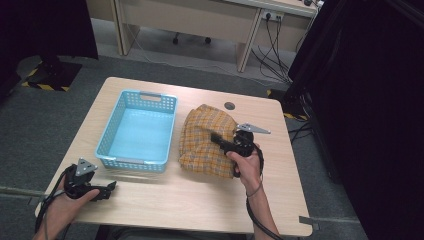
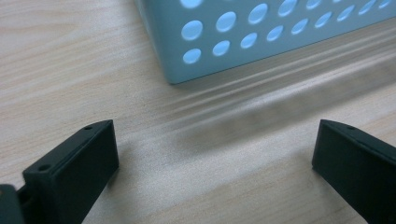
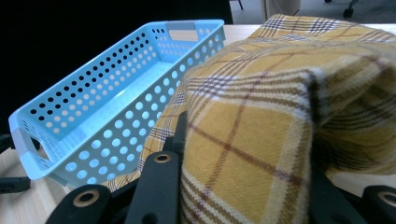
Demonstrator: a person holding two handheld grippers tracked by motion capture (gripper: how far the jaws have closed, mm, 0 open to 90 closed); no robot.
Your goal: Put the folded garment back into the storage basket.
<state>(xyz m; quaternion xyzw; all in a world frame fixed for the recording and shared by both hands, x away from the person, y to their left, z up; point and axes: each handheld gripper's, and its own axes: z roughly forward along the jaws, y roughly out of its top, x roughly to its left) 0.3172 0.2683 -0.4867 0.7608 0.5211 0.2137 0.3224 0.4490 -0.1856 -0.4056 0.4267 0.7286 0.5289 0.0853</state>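
Note:
A folded yellow plaid cloth (image 1: pixel 202 145) lies bunched on the wooden table (image 1: pixel 200 200), just right of a light blue perforated basket (image 1: pixel 137 162). My right gripper (image 1: pixel 216 136) reaches over the cloth from its right side and is shut on a thick fold of it. In the right gripper view the cloth (image 3: pixel 261 116) bulges between the black jaws of that gripper (image 3: pixel 243 186), with the empty basket (image 3: pixel 116 93) to the left. My left gripper (image 1: pixel 111 187) rests low near the table's front left corner. It (image 2: pixel 215 140) stands open over bare wood, facing the basket's near corner (image 2: pixel 261 42).
A round cable hole (image 1: pixel 229 105) sits in the table behind the cloth. Beyond the table stand a desk (image 1: pixel 200 20) and hanging cables (image 1: pixel 272 50). A dark curtain (image 1: pixel 370 100) runs along the right side. Grey carpet surrounds the table.

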